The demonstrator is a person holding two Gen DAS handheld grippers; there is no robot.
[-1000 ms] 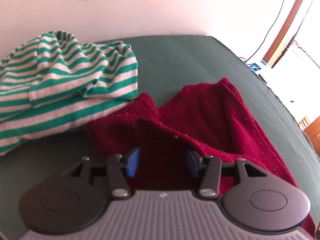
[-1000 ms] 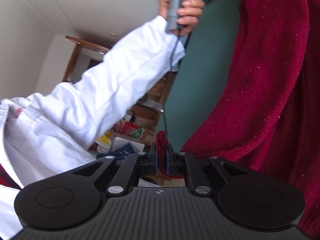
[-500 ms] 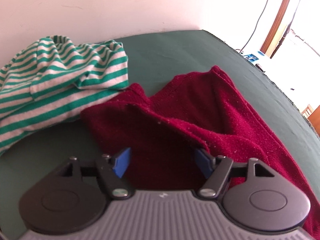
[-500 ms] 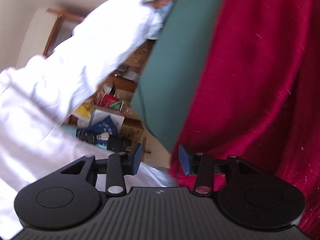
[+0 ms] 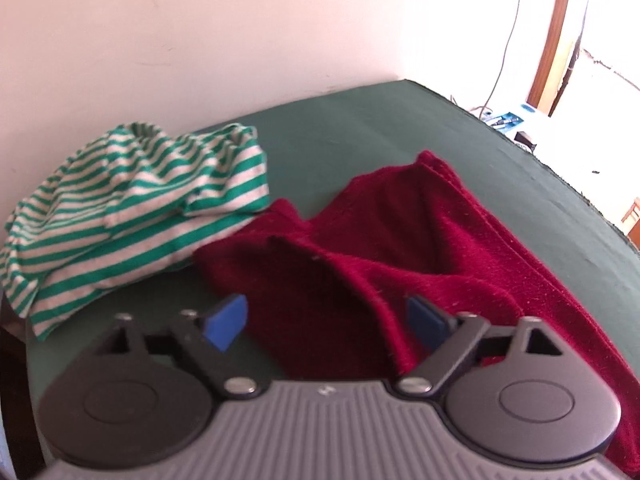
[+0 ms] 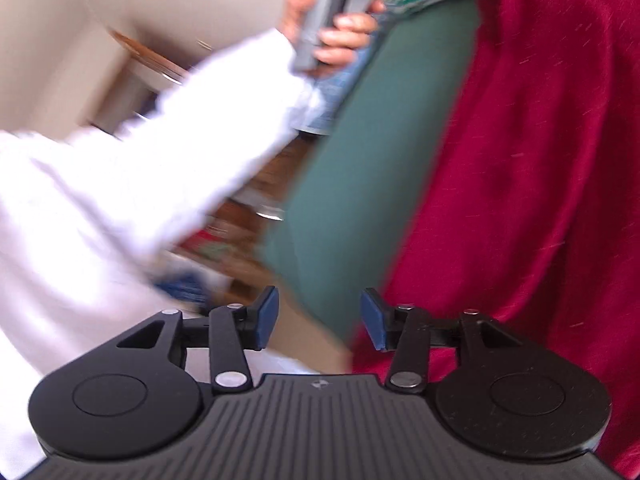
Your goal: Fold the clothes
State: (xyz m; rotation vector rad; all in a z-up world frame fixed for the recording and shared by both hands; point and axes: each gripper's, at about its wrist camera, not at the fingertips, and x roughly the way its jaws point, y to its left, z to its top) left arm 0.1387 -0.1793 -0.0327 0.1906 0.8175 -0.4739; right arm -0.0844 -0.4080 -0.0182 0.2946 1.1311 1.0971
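Note:
A dark red knit garment (image 5: pixel 400 248) lies rumpled on the green table (image 5: pixel 360 132). It also fills the right side of the right wrist view (image 6: pixel 540 160). My left gripper (image 5: pixel 326 322) is open, just above the garment's near edge, holding nothing. My right gripper (image 6: pixel 318 322) is open and empty at the garment's edge near the table rim. A green-and-white striped garment (image 5: pixel 132 200) lies crumpled at the left, touching the red one.
A white wall (image 5: pixel 240 32) stands behind the table. The table's right edge (image 5: pixel 560 176) drops to a bright floor with cables. In the right wrist view, the person's white-sleeved arm (image 6: pixel 180 152) holds the left gripper's handle (image 6: pixel 320 20); clutter lies below the table.
The right gripper opened and let go of the red garment's edge. The left gripper opened wider and drew back and up from the red garment.

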